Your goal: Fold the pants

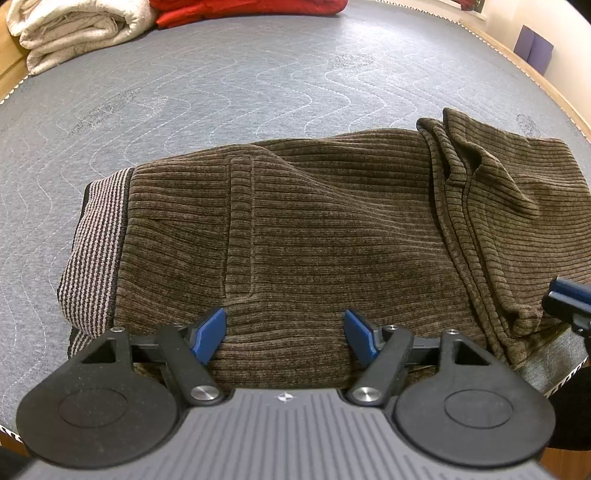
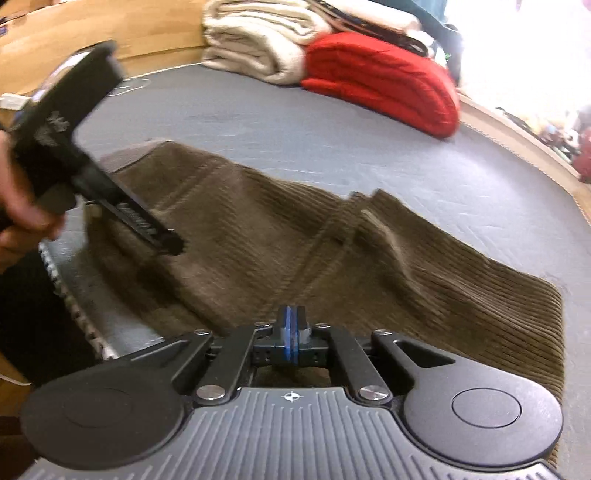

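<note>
Brown ribbed pants (image 1: 332, 229) lie folded on the grey quilted mattress (image 1: 221, 81), striped waistband (image 1: 92, 243) at the left, a bunched fold at the right. My left gripper (image 1: 284, 332) is open, its blue pads either side of the near edge of the pants, nothing clamped. My right gripper (image 2: 291, 328) is shut, blue pads pressed together just above the near edge of the pants (image 2: 295, 243); no cloth shows between them. The left gripper also shows in the right wrist view (image 2: 162, 240), and the right gripper's tip at the left wrist view's right edge (image 1: 565, 291).
A folded cream blanket (image 1: 74, 29) and a red folded blanket (image 1: 240, 11) lie at the far end of the mattress. A wooden bed frame (image 2: 110, 40) runs around it. The mattress edge (image 2: 70, 295) is close at the near side.
</note>
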The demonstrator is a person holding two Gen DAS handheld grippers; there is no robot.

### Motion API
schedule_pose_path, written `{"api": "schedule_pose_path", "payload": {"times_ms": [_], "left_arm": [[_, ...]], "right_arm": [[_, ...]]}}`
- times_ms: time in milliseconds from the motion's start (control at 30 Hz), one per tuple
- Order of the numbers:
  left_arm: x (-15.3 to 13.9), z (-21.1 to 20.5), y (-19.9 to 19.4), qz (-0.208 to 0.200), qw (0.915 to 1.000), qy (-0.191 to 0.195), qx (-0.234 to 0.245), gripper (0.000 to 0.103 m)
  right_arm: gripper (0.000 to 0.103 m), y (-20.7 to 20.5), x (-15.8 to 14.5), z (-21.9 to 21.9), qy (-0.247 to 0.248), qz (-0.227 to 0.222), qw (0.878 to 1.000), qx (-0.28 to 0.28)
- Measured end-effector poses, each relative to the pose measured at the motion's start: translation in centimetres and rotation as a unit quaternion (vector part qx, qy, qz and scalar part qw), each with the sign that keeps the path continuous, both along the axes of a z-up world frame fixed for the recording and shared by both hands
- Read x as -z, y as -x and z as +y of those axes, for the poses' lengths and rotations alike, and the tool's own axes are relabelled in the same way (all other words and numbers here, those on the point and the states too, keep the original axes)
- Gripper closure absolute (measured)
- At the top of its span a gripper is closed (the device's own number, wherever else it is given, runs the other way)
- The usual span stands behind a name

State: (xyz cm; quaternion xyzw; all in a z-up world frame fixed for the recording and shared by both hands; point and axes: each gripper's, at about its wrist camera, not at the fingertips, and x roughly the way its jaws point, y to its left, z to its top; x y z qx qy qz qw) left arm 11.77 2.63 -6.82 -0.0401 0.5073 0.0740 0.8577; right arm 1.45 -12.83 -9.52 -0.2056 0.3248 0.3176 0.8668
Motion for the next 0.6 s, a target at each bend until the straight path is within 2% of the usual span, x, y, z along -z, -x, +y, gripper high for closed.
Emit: {"api": "schedule_pose_path", "payload": {"times_ms": [67,100,167,200,233,267,300,400,467,533,600], "left_arm": [[0.0,0.0,0.0,0.000,1.0000,-0.001,0.000,0.027],[0.0,0.0,0.0,0.000,1.0000,-0.001,0.001,0.027],[0.1,-0.1,0.0,0.000,1.0000,-0.001,0.001,0.027],[0.1,-0.1,0.0,0.000,1.0000,0.000,0.001,0.027],[0.1,-0.1,0.0,0.000,1.0000,0.000,0.001,0.027],[0.1,-0.1,0.0,0.000,1.0000,0.000,0.001,0.027],[0.1,0.0,0.0,-0.001,1.0000,0.001,0.002,0.027],[0.1,0.1,0.1,-0.001,1.0000,0.003,0.001,0.027],[0.1,0.2,0.1,-0.001,1.0000,0.004,0.000,0.027],[0.1,0.1,0.1,-0.001,1.0000,0.002,0.000,0.027],[0.1,-0.1,0.1,0.000,1.0000,-0.001,0.001,0.027]], "right_arm": [[0.061,-0.6,0.4,-0.2,0.004,0.007,1.000,0.016],[0.056,-0.7,0.7,-0.2,0.011,0.008,1.000,0.023],[0.054,-1.1,1.6,-0.1,0.029,0.014,0.999,0.034],[0.055,-1.2,1.7,-0.2,0.026,0.017,0.999,0.035],[0.064,-1.4,1.7,-0.3,0.022,0.022,0.999,0.036],[0.094,-1.5,1.6,-0.4,0.015,0.028,0.999,0.033],[0.103,-1.6,1.5,-0.4,0.008,0.036,0.999,0.026],[0.103,-1.3,1.4,-0.4,0.012,0.032,0.999,0.017],[0.103,-0.9,0.6,-0.4,-0.013,0.042,0.999,0.005],[0.103,0.2,-0.5,-0.2,-0.029,0.034,0.999,-0.028],[0.103,1.2,-0.5,0.3,-0.018,0.033,0.998,-0.053]]}}
